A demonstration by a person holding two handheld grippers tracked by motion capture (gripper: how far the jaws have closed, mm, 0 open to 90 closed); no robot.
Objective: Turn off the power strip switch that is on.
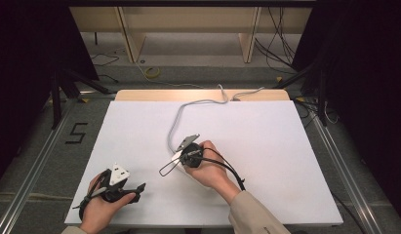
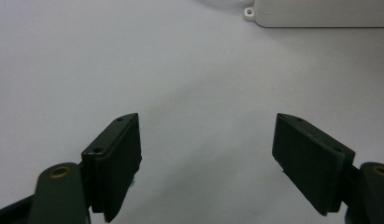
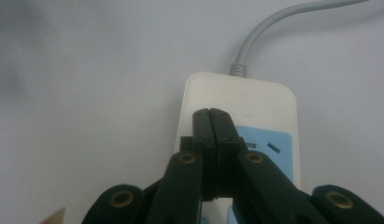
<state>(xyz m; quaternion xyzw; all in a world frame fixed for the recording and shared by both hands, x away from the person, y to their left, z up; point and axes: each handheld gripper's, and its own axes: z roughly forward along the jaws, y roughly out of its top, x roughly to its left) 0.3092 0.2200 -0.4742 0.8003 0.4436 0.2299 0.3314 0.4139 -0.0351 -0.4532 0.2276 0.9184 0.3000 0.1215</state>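
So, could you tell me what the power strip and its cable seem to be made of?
The power strip looks like smooth white moulded plastic with a pale blue socket panel: rounded corners, soft sheen. Its cable appears grey rubber or PVC sheathing, flexible, with a ribbed strain relief.

One power strip (image 3: 241, 107), two grippers

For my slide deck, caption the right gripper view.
Right tool, jaws closed, poised over a white power strip with a grey cord.

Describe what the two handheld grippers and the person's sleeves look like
Both the left gripper and right gripper are black with flat rectangular jaws, brass-coloured pivot rivets, a grey three-cornered plate on top and a trailing black cable. The right sleeve is beige.
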